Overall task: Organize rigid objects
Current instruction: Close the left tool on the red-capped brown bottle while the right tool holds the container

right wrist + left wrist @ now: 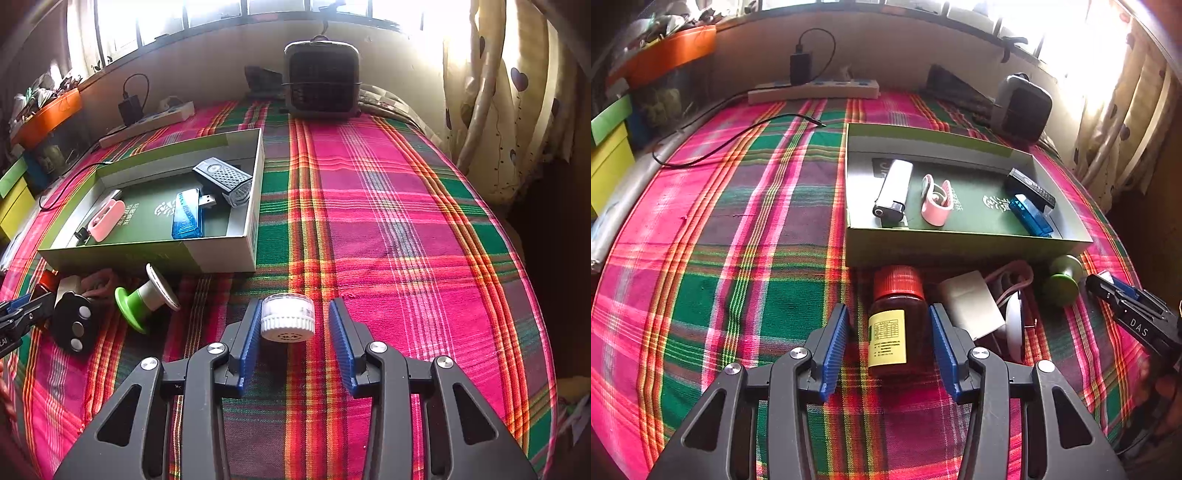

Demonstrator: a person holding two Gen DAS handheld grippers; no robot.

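Left gripper stands wide astride a brown bottle with red cap, pads clear of the glass. Right gripper brackets a small white-capped jar; the left pad touches it, the right stands apart. Both items lie on the plaid cloth near the open green box. Risk: a one-sided close may roll the round bottle or tip the jar. The bottle's yellow label is unreadable; "DAS" shows on the other tool.

Amber bottle lying on cloth; white jar likewise.
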